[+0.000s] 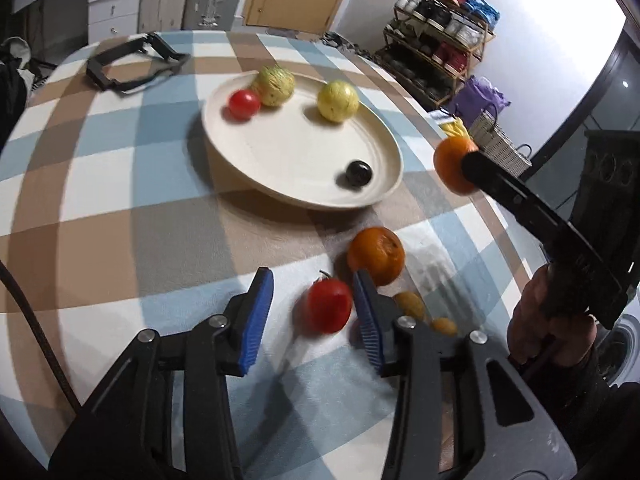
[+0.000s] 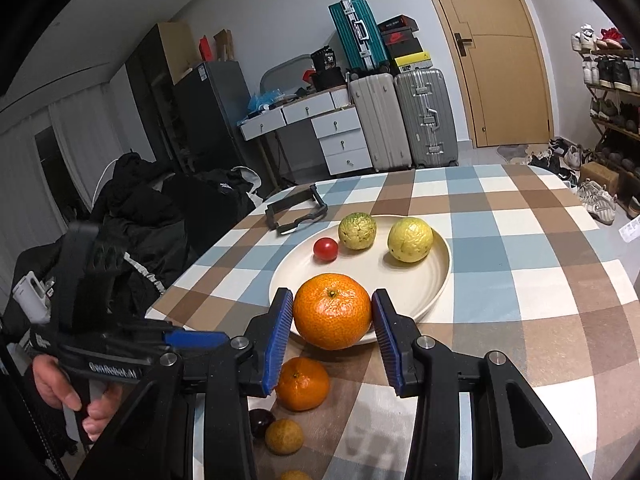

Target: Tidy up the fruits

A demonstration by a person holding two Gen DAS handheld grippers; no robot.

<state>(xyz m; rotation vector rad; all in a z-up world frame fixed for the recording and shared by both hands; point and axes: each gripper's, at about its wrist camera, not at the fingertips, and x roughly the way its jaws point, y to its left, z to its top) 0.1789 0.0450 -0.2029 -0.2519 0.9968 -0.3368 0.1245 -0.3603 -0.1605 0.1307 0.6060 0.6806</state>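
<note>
Right gripper clamped on an orange above the plate's near rim, left gripper parted, pads clear of a red tomato on the checked cloth

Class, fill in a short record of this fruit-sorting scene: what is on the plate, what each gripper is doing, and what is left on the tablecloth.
On plate: red tomato, two yellow-green fruits, dark round fruit
Right gripper: shut on held orange, near the plate's front rim
Left gripper: open, jaws either side of loose tomato
Left on checked tablecloth: another orange, small yellowish fruits
</note>
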